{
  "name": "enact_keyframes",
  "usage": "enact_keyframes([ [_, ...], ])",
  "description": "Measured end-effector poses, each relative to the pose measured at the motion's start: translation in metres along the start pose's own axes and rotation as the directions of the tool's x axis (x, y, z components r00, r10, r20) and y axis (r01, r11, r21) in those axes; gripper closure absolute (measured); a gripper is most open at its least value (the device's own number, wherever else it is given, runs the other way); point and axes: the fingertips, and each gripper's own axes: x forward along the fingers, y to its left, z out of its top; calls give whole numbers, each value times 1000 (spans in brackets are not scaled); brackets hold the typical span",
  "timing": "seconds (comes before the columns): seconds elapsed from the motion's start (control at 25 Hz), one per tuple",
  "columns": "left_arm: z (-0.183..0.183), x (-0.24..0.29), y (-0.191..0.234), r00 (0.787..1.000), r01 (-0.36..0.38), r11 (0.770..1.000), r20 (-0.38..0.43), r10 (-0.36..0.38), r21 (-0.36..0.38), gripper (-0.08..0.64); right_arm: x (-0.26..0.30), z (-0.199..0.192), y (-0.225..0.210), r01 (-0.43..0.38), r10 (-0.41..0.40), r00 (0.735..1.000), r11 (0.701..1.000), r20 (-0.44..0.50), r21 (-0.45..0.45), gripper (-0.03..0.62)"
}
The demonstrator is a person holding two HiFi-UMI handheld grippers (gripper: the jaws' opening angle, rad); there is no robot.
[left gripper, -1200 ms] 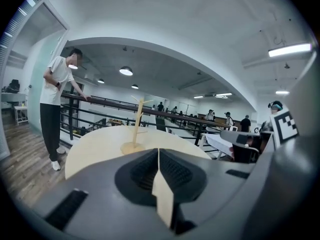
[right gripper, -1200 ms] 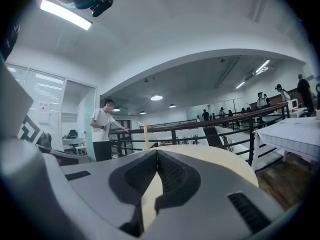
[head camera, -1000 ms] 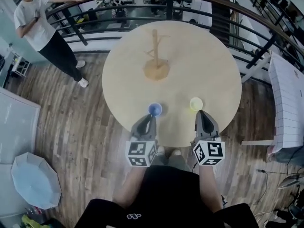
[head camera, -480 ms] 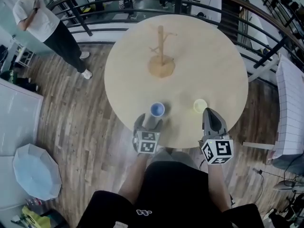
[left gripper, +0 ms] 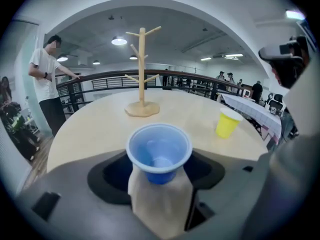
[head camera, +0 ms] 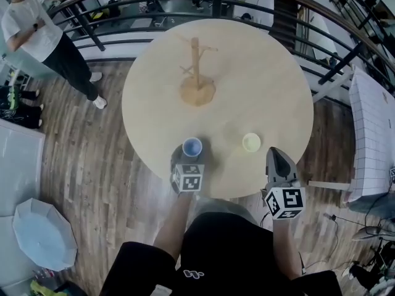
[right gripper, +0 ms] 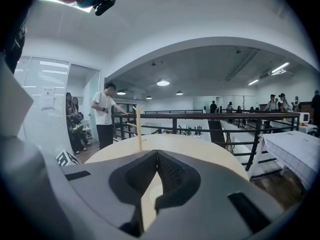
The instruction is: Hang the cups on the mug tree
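round wooden table point(head camera: 271, 79) bore the mug tree point(head camera: 196, 73), and on the operator's side of that tree the blue cup point(left gripper: 159, 151), judged light, thin-walled and crushable, stood untouched between the just-opened jaws of the left gripper point(head camera: 191, 158), best pinched gently below the rim, while the right gripper point(right gripper: 154, 156) was closed on nothing.

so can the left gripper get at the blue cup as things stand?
Probably yes. The left gripper has just opened its jaws; they stand either side of the upright blue cup on the table, nothing else in the way.
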Motion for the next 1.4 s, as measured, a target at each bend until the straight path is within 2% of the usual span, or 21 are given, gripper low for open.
enact_keyframes([
  [0.2, 57, -14, 26, 991, -40, 999, 129, 40, -1, 247, 14, -1, 6, -24, 24, 1000, 1000, -3, -6, 583],
  [0.4, 135, -55, 65, 954, -128, 992, 276, 118, 19, 247, 23, 7, 16, -55, 56, 998, 998, 21, -9, 583],
  [0.52, 163, -76, 75, 933, -159, 987, 330, 143, 22, 247, 27, 14, 18, -65, 65, 997, 998, 46, -4, 583],
  [0.72, 178, -91, 74, 926, -182, 982, 345, 152, 56, 247, 34, 16, 19, -77, 76, 995, 997, 66, 14, 583],
  [0.84, 175, -88, 77, 937, -211, 970, 309, 165, 121, 247, 38, 15, 23, -91, 89, 993, 996, 73, 21, 583],
  [0.92, 176, -86, 81, 943, -241, 952, 277, 185, 187, 247, 38, 13, 26, -98, 96, 992, 995, 76, 23, 583],
  [1.04, 186, -81, 90, 951, -279, 909, 223, 217, 308, 247, 35, 11, 26, -93, 90, 992, 995, 84, 37, 583],
  [1.2, 209, -65, 98, 951, -309, 839, 161, 264, 449, 247, 26, 13, 9, -58, 52, 994, 996, 95, 61, 583],
  [1.28, 219, -54, 105, 941, -334, 779, 137, 311, 530, 247, 21, 11, 0, -31, 23, 995, 997, 98, 76, 583],
  [1.32, 223, -49, 109, 932, -347, 740, 124, 340, 576, 247, 18, 10, -5, -17, 8, 995, 996, 98, 83, 583],
  [1.4, 227, -38, 117, 908, -360, 648, 93, 408, 672, 249, 14, 8, -14, 9, -18, 995, 995, 97, 95, 583],
])
